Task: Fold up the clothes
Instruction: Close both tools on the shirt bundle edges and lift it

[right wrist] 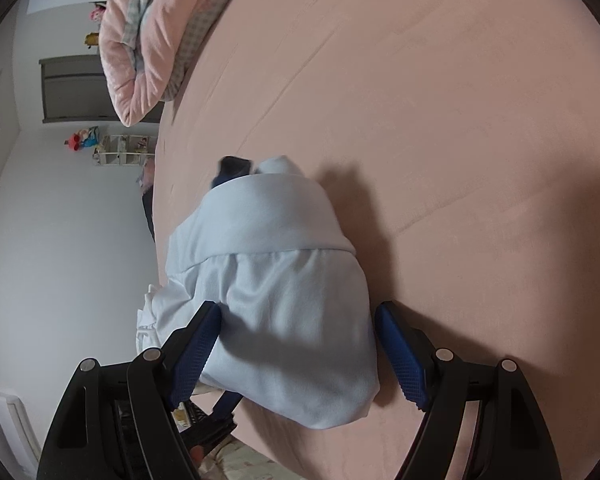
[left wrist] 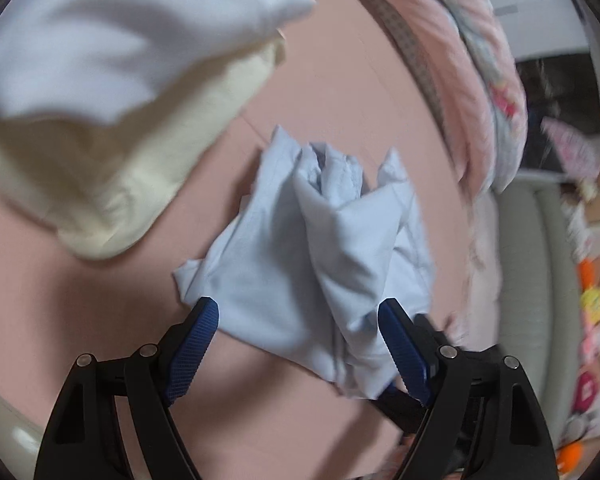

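We saw blue garment [left wrist: 300, 240] bunched directly ahead, both grippers — left [left wrist: 299, 312], right [right wrist: 296, 316] — spread wide astride it, probably not gripping.

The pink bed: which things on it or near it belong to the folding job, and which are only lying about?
Part of the job:
- light blue garment, bunched on the pink bed
- left gripper and right gripper, both open around it
- stack of white and cream clothes

Lying about:
- pink blanket
- toys on the shelf
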